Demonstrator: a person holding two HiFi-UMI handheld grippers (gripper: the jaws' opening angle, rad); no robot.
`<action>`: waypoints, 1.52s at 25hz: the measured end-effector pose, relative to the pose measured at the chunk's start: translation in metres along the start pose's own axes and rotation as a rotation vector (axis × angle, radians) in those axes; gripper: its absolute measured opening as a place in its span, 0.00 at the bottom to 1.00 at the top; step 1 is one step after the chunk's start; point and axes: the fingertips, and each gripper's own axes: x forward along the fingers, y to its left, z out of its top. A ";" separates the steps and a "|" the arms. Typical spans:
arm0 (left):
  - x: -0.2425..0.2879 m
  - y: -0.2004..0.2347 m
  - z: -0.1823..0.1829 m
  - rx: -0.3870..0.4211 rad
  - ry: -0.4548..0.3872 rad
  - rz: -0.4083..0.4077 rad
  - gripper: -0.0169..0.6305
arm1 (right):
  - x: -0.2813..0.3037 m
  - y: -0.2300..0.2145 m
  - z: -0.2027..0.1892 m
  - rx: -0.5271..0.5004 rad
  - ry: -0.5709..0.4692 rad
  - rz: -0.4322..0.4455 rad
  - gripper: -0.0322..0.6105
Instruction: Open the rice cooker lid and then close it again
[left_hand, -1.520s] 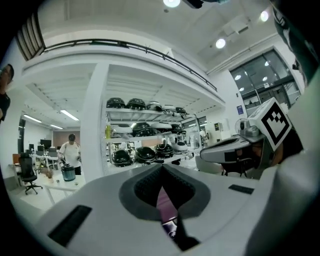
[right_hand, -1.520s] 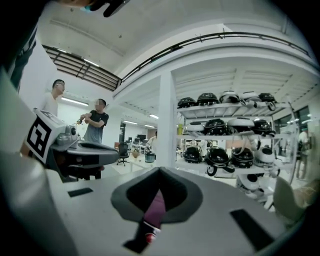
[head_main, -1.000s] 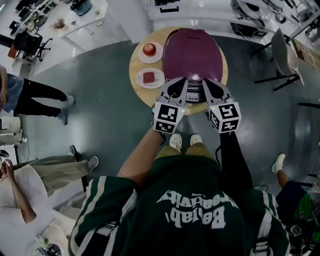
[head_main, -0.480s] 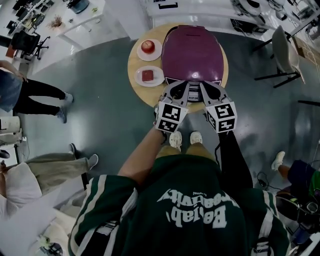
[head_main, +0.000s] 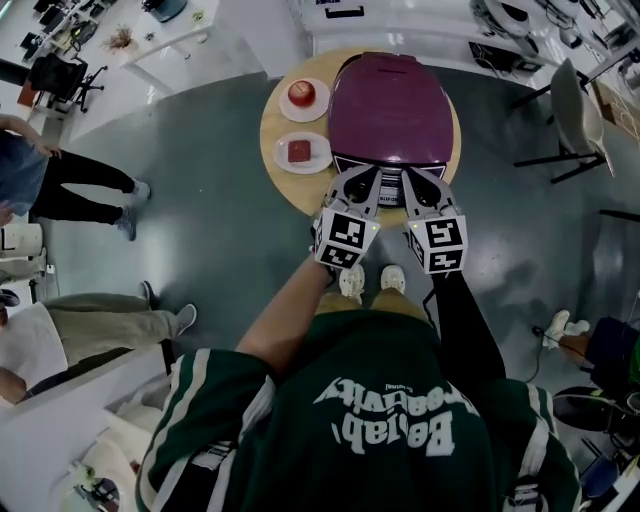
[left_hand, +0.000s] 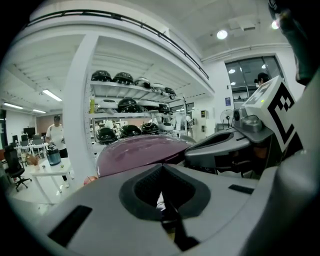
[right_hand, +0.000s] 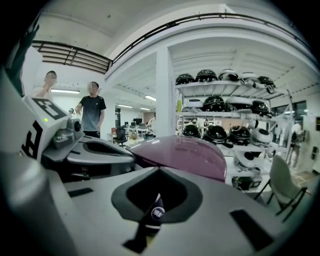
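Note:
A purple-lidded rice cooker (head_main: 388, 105) stands on a small round wooden table (head_main: 285, 190), with its lid down. In the head view my left gripper (head_main: 362, 180) and right gripper (head_main: 412, 180) sit side by side at the cooker's near front edge, both pointing at it. Each has its jaws together with nothing between them. From the left gripper view the purple lid (left_hand: 140, 150) lies just beyond the left gripper (left_hand: 161, 172). The right gripper view shows the lid (right_hand: 185, 152) past the right gripper (right_hand: 159, 175). Whether either tip touches the cooker is hidden.
Two white plates share the table left of the cooker, one with a red apple (head_main: 303, 95), one with a red block (head_main: 300, 152). A chair (head_main: 570, 110) stands to the right. People (head_main: 60, 185) stand at the left. Shelves of cookers (right_hand: 225, 125) stand behind.
Both grippers have sunk a little in front of the cooker and drawn slightly closer together. The lid has stayed down. People in the background have shifted.

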 end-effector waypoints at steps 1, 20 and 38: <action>0.000 0.000 0.000 0.000 -0.001 0.002 0.02 | 0.000 0.000 0.000 0.005 0.000 0.004 0.05; 0.001 0.005 0.001 -0.052 -0.015 0.015 0.02 | 0.002 -0.001 0.001 0.012 -0.015 0.017 0.05; 0.000 0.006 0.000 -0.072 -0.022 0.014 0.02 | 0.002 -0.002 0.000 0.030 -0.014 0.021 0.05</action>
